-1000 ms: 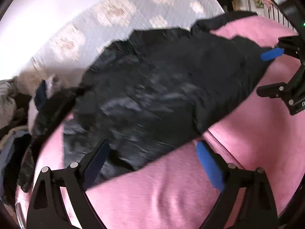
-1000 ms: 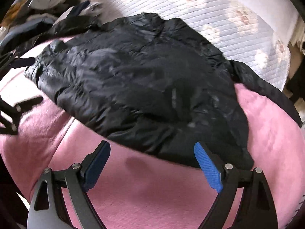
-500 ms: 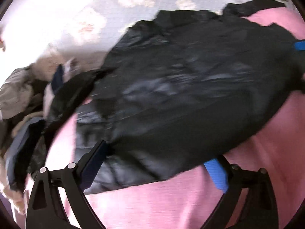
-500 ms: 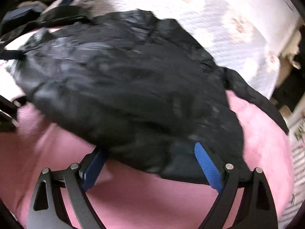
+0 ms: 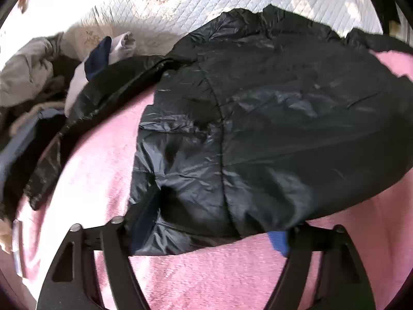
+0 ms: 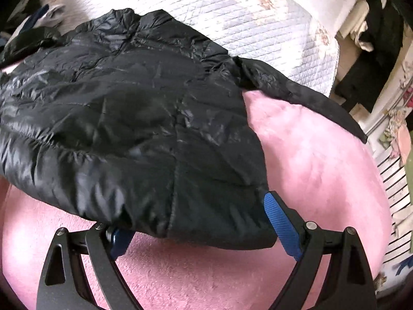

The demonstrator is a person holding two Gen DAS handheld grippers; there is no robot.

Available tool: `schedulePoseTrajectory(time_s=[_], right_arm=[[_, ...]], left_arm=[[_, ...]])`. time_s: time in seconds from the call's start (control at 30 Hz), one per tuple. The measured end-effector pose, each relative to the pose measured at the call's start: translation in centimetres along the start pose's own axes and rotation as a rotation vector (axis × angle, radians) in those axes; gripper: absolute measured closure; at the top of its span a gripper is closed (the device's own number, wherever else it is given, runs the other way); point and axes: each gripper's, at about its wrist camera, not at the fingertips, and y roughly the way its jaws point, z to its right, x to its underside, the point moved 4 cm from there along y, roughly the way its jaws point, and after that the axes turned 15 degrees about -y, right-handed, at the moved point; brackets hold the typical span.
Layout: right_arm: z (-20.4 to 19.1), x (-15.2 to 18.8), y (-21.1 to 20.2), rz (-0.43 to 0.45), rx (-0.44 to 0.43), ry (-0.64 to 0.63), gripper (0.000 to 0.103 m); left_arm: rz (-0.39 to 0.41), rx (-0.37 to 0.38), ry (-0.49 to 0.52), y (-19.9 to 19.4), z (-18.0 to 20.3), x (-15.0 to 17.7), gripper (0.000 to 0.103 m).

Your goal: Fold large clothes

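Black shiny jacket (image 5: 271,129) lies spread on pink blanket (image 5: 206,279), collar end reaching quilted white cover (image 5: 180,5) beyond blanket. One sleeve (image 6: 304,95) trails off toward clutter past blanket's edge.

Left gripper (image 5: 209,232): jaws spread wide, near hem lying over them, nothing pinched yet. Right gripper (image 6: 201,222): likewise spread, hem corner draped between jaws, not clamped.

Handling judgement: thin puffy nylon, light, soft, slippery; likely slides out of a shallow pinch and springs back after folding. Best hold: hem seam at each lower corner, bite deep. Loose clothes pile (image 5: 33,77) sits beside blanket.
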Motion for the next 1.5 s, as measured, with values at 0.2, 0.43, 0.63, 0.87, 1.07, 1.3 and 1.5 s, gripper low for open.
schedulePoseTrajectory(time_s=[0.2,0.43,0.63,0.87,1.07,1.3,1.5], right_arm=[[-0.2,-0.4,-0.9,0.041,-0.043,0.01,0.03],[0.3,-0.4,-2.3,0.107,-0.108,0.068,0.091],[0.9,0.4,-4.9,0.131,-0.134,0.074,0.092],[-0.1,5.0,-7.7,0.074,-0.243,0.054,0.092],[1.6,4.7,-8.9,0.087,-0.248,0.079,0.087],[3.4,0.7,-8.3,0.132,-0.201,0.067,0.08],[7.0,-5.5,-4.4,0.176,-0.189,0.16,0.049]], left_arm=[[-0.022,0.047,-0.053,0.1,-1.2,-0.6,0.03],[-0.027,0.153,-0.14,-2.3,-2.1,-1.1,0.096],[-0.056,0.194,-0.176,-4.9,-2.9,0.5,0.098],[-0.104,0.214,-0.119,-8.5,-3.5,4.6,0.098],[-0.133,0.187,-0.088,-8.5,-3.9,5.1,0.088],[-0.067,0.179,-0.129,-8.2,-4.9,0.0,0.058],[-0.04,0.177,-0.171,-4.6,-4.8,-6.3,0.048]])
